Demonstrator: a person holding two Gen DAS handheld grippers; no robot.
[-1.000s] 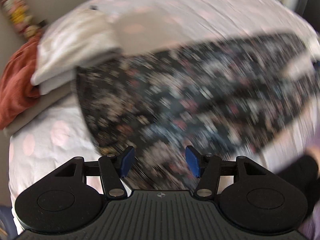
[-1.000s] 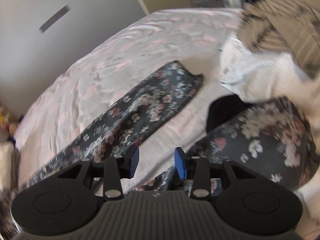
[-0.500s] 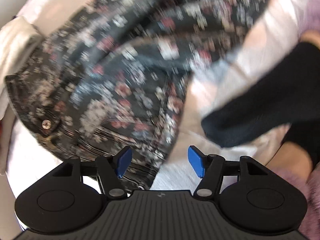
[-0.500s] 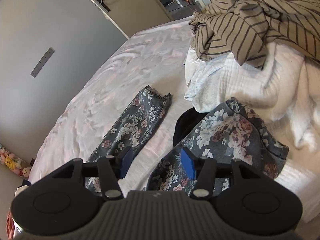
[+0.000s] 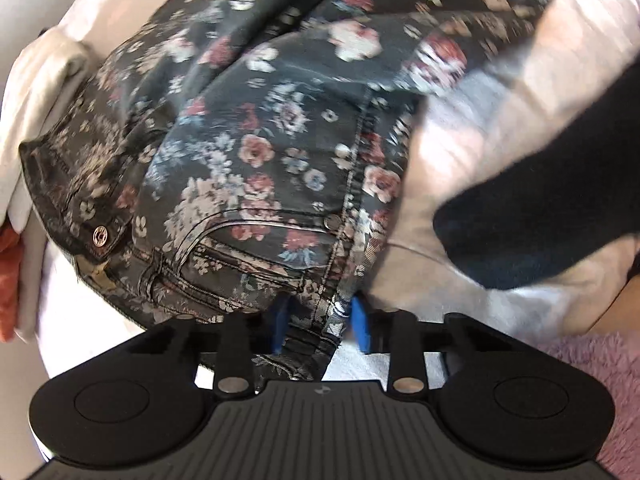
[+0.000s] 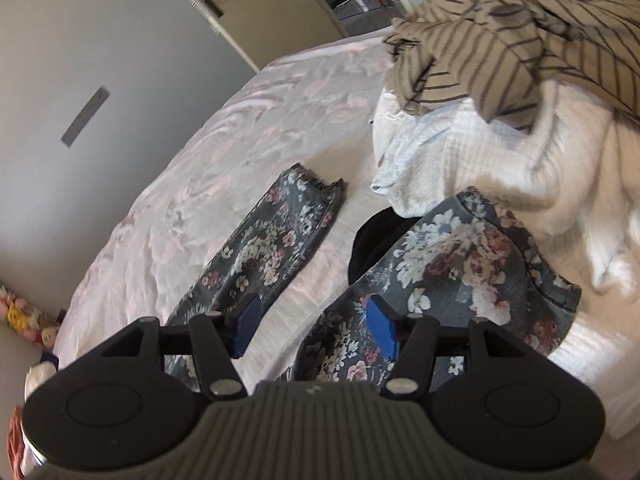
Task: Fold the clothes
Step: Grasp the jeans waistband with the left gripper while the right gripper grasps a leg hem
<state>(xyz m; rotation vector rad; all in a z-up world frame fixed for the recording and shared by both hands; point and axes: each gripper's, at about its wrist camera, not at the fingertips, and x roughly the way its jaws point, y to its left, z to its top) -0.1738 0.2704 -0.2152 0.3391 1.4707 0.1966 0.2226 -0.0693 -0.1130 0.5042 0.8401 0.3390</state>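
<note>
Left wrist view: left gripper (image 5: 320, 322) down at the waistband corner of the floral jeans (image 5: 256, 152), blue pads (image 5: 362, 326) drawn in on either side of the side seam, cloth bunched between them — clamped on the jeans, by the look of it. Waist end spread on the bed (image 5: 480, 128), copper button (image 5: 100, 235) to the left, front pocket and rivet just ahead of the pads. Black garment (image 5: 560, 216) lying beside the jeans on the right, a pale folded stack (image 5: 36, 92) off to the left with something rust-coloured (image 5: 8, 280) beneath. Pink fluffy sleeve (image 5: 592, 368) at the lower right.

Right wrist view: right gripper (image 6: 312, 324) poised over the legs, blue pads (image 6: 382, 328) wide apart, nothing between them — released. Two legs splayed apart on the sheet, left one running up to a frayed hem (image 6: 316, 180), right one draped against the heap of white laundry (image 6: 500, 152), striped shirt (image 6: 520, 40) on top of that. Black garment peeking from under the right leg.

Step in hand, judged: taking hold of the jeans at waist and legs to bring one leg over the other. Next move calls for the right pads to close on a leg, likely the one by the heap, clear of the black garment beneath, then both ends carried across together so the seams line up
</note>
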